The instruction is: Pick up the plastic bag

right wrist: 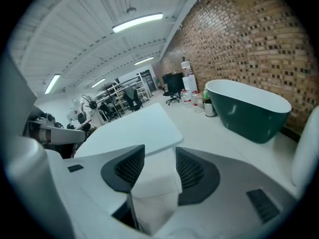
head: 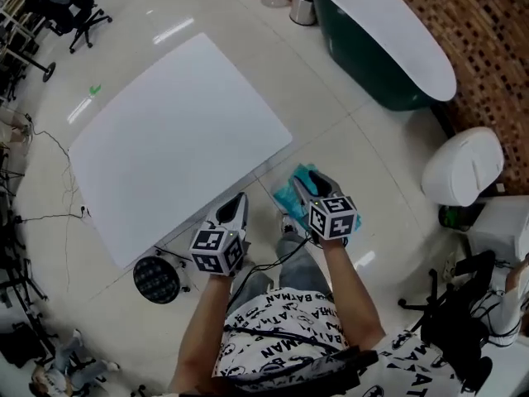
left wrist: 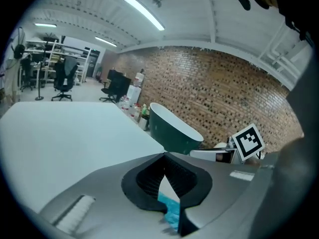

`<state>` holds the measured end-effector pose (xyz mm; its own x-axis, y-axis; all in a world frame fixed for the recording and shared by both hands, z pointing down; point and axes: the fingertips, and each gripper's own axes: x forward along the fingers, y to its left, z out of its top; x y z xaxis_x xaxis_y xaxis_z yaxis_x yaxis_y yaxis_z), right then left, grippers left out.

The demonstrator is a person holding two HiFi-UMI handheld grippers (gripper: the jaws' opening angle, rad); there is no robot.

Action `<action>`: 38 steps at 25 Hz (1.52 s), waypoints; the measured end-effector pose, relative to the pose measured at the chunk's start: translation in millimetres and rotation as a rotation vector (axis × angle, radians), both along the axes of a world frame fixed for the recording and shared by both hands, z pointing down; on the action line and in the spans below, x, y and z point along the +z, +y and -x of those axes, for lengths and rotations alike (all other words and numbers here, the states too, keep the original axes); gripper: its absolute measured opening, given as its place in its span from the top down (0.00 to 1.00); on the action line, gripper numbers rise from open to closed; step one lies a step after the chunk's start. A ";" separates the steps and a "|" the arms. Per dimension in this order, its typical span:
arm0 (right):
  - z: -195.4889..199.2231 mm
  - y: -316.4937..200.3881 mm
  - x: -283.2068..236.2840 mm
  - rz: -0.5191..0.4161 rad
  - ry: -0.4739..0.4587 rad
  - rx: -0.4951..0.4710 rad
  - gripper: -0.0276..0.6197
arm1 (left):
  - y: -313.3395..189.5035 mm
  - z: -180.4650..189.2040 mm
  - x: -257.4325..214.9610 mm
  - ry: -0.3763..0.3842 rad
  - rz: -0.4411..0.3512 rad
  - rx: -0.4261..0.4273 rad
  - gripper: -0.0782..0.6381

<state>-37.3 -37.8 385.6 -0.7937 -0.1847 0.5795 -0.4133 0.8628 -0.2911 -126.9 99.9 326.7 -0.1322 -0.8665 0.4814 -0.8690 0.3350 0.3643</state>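
A crumpled teal plastic bag lies low by the near right corner of the white table, beside the person's foot. My right gripper hangs right over the bag, partly covering it. In the right gripper view the right gripper stands open, and only pale floor and table edge show between its dark pads; no bag is in the gap. My left gripper is at the table's near edge, left of the bag. In the left gripper view the left gripper has its tips meeting, and a bit of the teal bag shows through the gap below them.
A dark green bathtub with a white rim stands at the back right before a brick wall. A white rounded fixture is at the right. A round black object sits on the floor under the table's near corner. Office chairs and cables are at the left.
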 end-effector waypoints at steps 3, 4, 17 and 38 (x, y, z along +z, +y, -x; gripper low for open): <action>-45.1 -18.1 54.6 0.060 0.094 0.063 0.60 | -30.3 -40.0 34.0 0.011 0.032 0.122 0.89; -60.4 -21.1 75.4 0.087 0.131 0.081 0.57 | -38.6 -53.0 47.9 0.022 0.050 0.159 0.89; -124.6 -23.7 360.9 0.275 0.416 0.086 0.52 | -105.2 -104.1 282.9 0.116 0.300 0.318 0.89; -114.9 56.5 732.8 0.363 0.494 0.013 0.52 | -79.5 -134.3 648.1 0.142 0.605 0.527 0.89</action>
<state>77.6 18.7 1118.4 -0.4143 0.0853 0.9062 -0.5843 0.7385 -0.3366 7.4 20.4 974.9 0.3181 -0.3826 0.8675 -0.9264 0.0690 0.3701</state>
